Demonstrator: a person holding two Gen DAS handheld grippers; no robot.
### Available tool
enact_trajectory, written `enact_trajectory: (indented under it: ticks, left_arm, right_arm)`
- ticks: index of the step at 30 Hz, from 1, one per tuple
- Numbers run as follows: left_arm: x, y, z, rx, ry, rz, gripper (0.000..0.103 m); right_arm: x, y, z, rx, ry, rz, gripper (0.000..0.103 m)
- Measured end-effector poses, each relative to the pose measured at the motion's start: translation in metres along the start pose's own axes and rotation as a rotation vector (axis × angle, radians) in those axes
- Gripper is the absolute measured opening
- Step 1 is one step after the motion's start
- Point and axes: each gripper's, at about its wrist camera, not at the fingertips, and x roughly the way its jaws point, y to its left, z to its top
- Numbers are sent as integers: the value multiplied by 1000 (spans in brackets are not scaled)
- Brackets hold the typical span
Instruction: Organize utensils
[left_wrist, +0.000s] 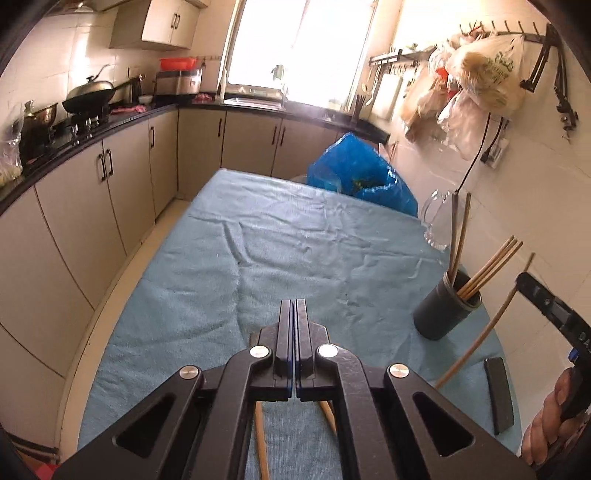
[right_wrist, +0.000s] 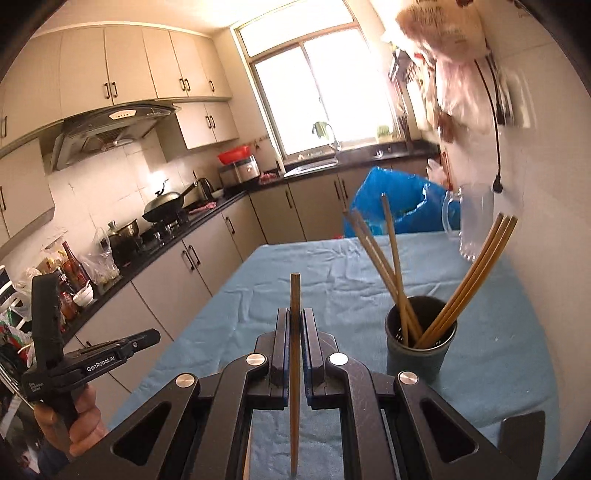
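A dark cup stands on the blue towel at the right and holds several wooden chopsticks. It also shows in the right wrist view with its chopsticks. My right gripper is shut on one chopstick, held upright above the towel, left of the cup. That chopstick shows in the left wrist view. My left gripper is shut and empty over the towel. Two more chopsticks lie under it.
A blue plastic bag and a glass pitcher stand at the table's far right. A dark flat object lies on the towel near the right edge. Kitchen cabinets run along the left. Bags hang on the right wall.
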Motion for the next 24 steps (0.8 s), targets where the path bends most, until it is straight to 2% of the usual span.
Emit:
enact_trajectory:
  ticks: [3, 7, 9, 11, 12, 13, 18, 21, 23, 24]
  left_arm:
    - [21, 8, -2, -22, 87, 59, 0]
    - [63, 22, -14, -52, 242, 64, 0]
    - [79, 25, -20, -60, 287, 82, 0]
    - [97, 28, -28, -56, 334, 91, 7]
    - [103, 29, -31, -63, 349, 104, 18]
    - [108, 31, -33, -69, 357, 107, 23]
    - [129, 31, -38, -50, 394, 133, 23]
    - [135, 26, -38, -24, 384, 166, 20]
    - [136, 26, -37, -20, 366, 200, 9]
    - [137, 26, -36, -21, 364, 208, 7]
  right_arm:
    - [1, 4, 0, 8, -4, 10, 6]
    - [-6, -2, 2, 13, -14, 16, 6]
    - [-8, -2, 3, 14, -21, 23, 6]
    - [-11, -3, 3, 12, -29, 23, 6]
    - [-13, -3, 4, 12, -33, 25, 6]
    - [-14, -3, 4, 11, -36, 26, 6]
    - [-17, -6, 6, 16, -46, 26, 6]
    - [-19, -6, 6, 17, -53, 25, 6]
    - [-20, -7, 7, 20, -57, 25, 6]
    - [-21, -7, 7, 19, -60, 24, 6]
